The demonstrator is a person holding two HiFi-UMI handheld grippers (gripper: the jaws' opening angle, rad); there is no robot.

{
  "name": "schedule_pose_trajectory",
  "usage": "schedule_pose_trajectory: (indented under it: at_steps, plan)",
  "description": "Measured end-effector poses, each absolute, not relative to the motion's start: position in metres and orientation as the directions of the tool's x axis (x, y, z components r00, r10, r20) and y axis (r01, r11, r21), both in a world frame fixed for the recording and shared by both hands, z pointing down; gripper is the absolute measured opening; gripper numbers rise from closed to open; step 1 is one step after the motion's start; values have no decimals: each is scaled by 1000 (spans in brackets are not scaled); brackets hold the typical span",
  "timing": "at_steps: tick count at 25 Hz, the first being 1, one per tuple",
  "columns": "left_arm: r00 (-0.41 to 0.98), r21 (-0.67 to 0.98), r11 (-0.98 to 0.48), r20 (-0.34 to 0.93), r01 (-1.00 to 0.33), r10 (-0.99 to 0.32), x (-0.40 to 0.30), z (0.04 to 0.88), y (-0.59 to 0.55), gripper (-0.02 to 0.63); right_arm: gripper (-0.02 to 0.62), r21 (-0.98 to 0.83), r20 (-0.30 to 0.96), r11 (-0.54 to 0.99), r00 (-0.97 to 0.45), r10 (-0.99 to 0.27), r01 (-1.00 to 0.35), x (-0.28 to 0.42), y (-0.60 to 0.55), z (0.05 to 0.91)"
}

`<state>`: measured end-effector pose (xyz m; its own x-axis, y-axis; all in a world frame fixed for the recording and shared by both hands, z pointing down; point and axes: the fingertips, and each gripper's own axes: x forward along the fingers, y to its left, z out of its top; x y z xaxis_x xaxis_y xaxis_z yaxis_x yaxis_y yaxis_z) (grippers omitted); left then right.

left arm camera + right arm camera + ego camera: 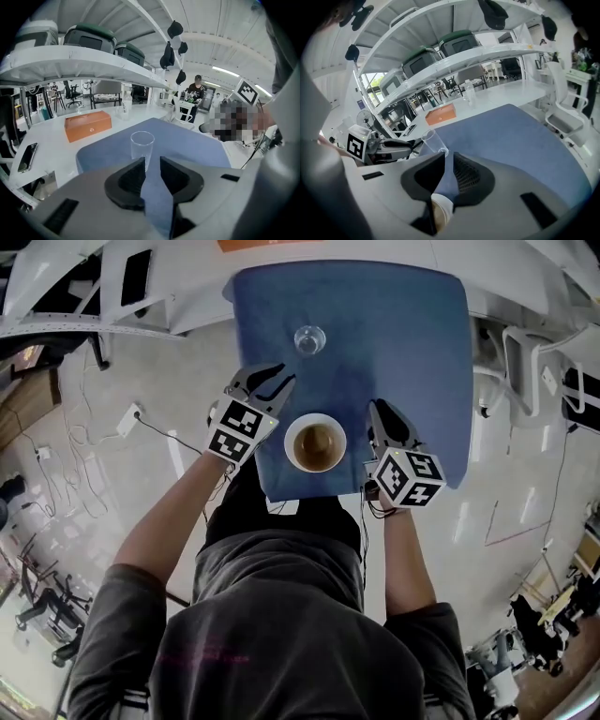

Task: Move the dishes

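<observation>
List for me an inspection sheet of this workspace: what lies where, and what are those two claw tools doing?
Surface: blue mat on a white table.
Job's things: clear glass upright at the mat's far side; white bowl at its near edge, between the grippers.
Clutter: orange box and phone on the table beside the mat.
Grippers: left gripper fingers apart, empty, pointing at the glass; right gripper fingers narrowly apart, holding nothing, beside the bowl.
Cables: white cables on the floor, at the left.
Surroundings: shelves holding cases; white chair; person far off.
</observation>
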<state>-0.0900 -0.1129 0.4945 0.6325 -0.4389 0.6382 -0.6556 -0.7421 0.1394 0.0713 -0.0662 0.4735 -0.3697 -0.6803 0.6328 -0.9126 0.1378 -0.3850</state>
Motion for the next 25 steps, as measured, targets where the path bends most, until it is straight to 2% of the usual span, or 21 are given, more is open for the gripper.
schedule_pose_trajectory:
  at_steps: [10,16,21,25]
  plan:
    - [685,125,-842,649,-524,-330,-96,530,-145,137,60,-342,682,10,-255,-685,-940,60,-50,483]
    - [713,96,-895,644,-436,-278,-86,542,-155,195,60,-335,706,-55,-213,-675,-940,56,-42,496]
    - [722,46,-930,644,-365,-251,-73,549,-159,276,60,-334,705,-82,-192,-683,-939,56,-45,499]
    - [731,18,-945,639,-326,-240,-64,552,-165,299,60,-336,710,-100,-182,-681,-936,55,-43,503]
